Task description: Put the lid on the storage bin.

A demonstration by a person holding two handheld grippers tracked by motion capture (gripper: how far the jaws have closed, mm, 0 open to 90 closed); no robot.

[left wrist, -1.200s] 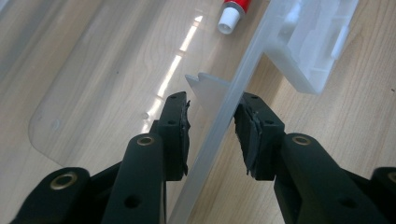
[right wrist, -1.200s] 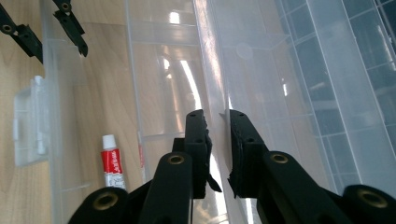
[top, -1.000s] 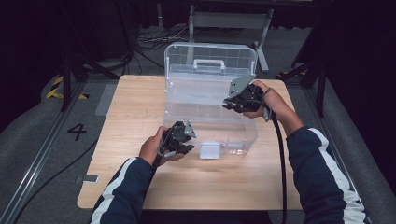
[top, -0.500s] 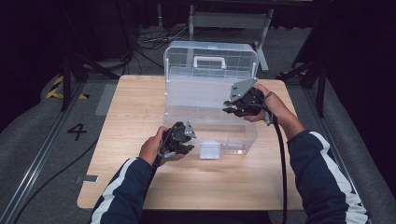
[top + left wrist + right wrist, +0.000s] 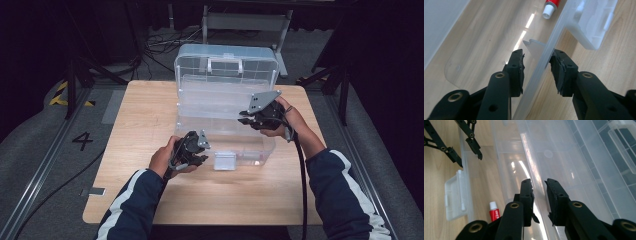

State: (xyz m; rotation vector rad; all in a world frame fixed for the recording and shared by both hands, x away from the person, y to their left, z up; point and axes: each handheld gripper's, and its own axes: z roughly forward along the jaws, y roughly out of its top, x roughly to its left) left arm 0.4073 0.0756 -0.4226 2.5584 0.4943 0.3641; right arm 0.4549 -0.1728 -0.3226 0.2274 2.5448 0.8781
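One clear plastic box (image 5: 225,107), lid up, unlabelled; red tube (image 5: 551,7) print unreadable. Left gripper (image 5: 537,71) straddles front wall, gapped; right gripper (image 5: 539,195) narrow on tray edge (image 5: 534,180).

On my high view, both of my sleeves (image 5: 345,195) at the bottom of the frame are dark navy with a broad white stripe running down each. The left gripper (image 5: 196,154), lower centre, is black with a small grey plate on top. The right gripper (image 5: 248,119), right of centre, carries a grey three-cornered plate with dark holes, and a thick black cable (image 5: 301,185) trails from it down to the bottom edge. In the gripper views my jaws are matte black, with brass-ringed rivets, small screw holes and ragged, worn rubber pads (image 5: 519,65).
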